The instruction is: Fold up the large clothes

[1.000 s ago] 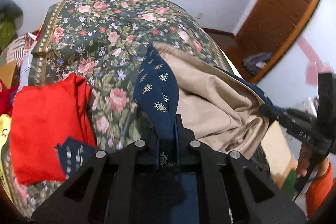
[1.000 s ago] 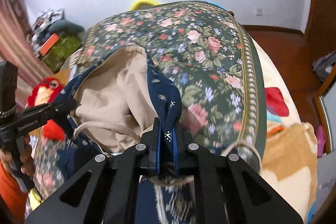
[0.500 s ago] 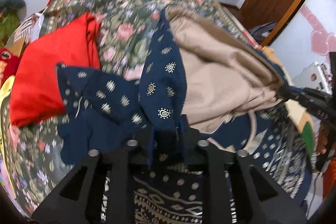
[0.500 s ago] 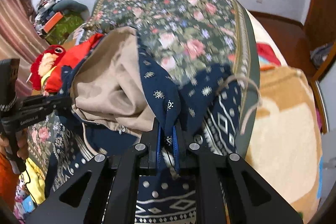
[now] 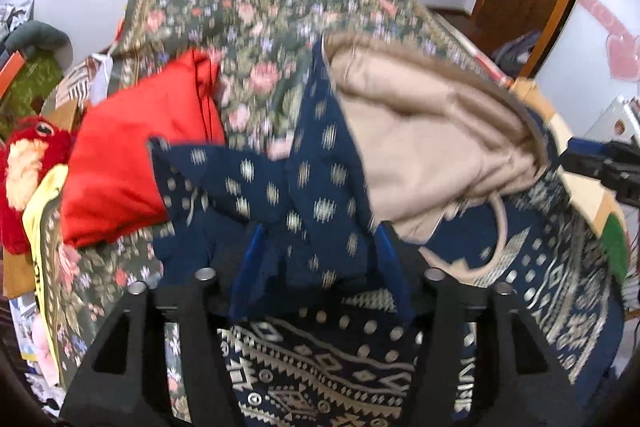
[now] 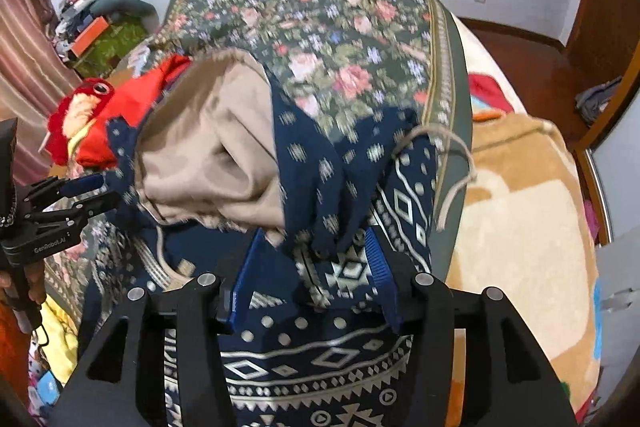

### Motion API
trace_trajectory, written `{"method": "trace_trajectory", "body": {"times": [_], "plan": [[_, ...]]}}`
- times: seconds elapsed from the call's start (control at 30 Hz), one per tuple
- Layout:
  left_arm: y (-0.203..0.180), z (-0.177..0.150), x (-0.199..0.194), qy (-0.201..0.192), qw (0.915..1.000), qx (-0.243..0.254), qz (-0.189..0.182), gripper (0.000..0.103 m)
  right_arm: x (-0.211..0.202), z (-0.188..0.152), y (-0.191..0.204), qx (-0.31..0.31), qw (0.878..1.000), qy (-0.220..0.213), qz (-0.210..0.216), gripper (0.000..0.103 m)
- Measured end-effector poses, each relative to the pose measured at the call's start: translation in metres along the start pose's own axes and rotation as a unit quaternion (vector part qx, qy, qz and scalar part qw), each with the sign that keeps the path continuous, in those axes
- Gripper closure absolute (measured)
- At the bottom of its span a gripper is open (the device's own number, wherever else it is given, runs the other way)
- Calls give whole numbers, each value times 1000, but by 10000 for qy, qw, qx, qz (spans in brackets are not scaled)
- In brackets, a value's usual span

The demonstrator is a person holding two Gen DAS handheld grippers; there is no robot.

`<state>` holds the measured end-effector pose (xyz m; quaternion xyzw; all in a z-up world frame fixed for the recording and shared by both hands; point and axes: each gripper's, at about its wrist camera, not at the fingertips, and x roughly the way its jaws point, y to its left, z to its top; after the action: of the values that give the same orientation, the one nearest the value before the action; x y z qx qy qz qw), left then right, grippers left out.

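Across the near end of the bed (image 6: 448, 39), on its floral spread, lies your navy patterned garment (image 5: 320, 359), doubled over on itself so the beige lining (image 5: 420, 147) faces up. White geometric bands run across the lower layer, right beneath both of your tools. A beige drawstring (image 6: 452, 147) loops off the right edge of the cloth and over the spread's border.

Your left gripper (image 5: 318, 255) has its jaws opening, blue pads set apart, and a navy fold with little white motifs hangs down loose between them; the pads are not pressing on it. From the other side you can see that same tool poking in at the garment's left edge.

Your right gripper (image 6: 314, 255) is doing the same: jaws opening, blue pads spread, a drooping navy corner between them but clear of both pads. In the left wrist view it shows only as a dark tip at the right edge, by the beige lining.

Just beside the garment on the left sits a folded red garment (image 5: 136, 155), one navy corner lapping over it. Further left, a red plush toy (image 6: 80, 111) rests at the bed's edge. On the right, a tan blanket (image 6: 520, 195) covers the mattress past the floral border. Both views are somewhat motion-blurred.
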<state>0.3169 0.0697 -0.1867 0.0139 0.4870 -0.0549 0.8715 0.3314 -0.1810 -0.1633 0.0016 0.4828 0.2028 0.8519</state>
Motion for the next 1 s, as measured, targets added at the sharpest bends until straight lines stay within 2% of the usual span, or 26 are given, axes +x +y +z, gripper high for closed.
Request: {"method": "trace_trajectory", "body": {"times": [0.1,0.27,0.47,0.53,0.7,0.77,0.83,0.87,0.93,1.0], "plan": [[1,18,-7,-252,9996,-74,-122,40,-3,14,5,-81,9997,-203,55,54],[3,49,3,-392,9989,-178,-194,40,10,41,11,-137,9993,-326,133,49],[9,71,38,-259,9990,-263,-246,40,48,61,11,-201,9994,-175,211,47],[10,76,54,-127,9990,-307,-285,40,61,65,7,-117,9995,-82,286,47],[15,87,88,-101,9980,-480,-396,40,95,71,-3,141,9988,135,452,47],[17,90,96,-104,9969,-572,-529,41,99,73,-5,191,9985,109,495,51],[19,92,101,-118,9960,-626,-626,56,103,75,-5,190,9984,125,523,70],[19,93,104,-88,9957,-635,-665,61,105,75,-5,192,9982,158,553,74],[20,93,108,-43,9952,-645,-733,83,108,76,-6,210,9977,221,608,90],[18,92,107,-91,9945,-595,-858,94,107,76,-5,242,9971,267,678,92]]}}
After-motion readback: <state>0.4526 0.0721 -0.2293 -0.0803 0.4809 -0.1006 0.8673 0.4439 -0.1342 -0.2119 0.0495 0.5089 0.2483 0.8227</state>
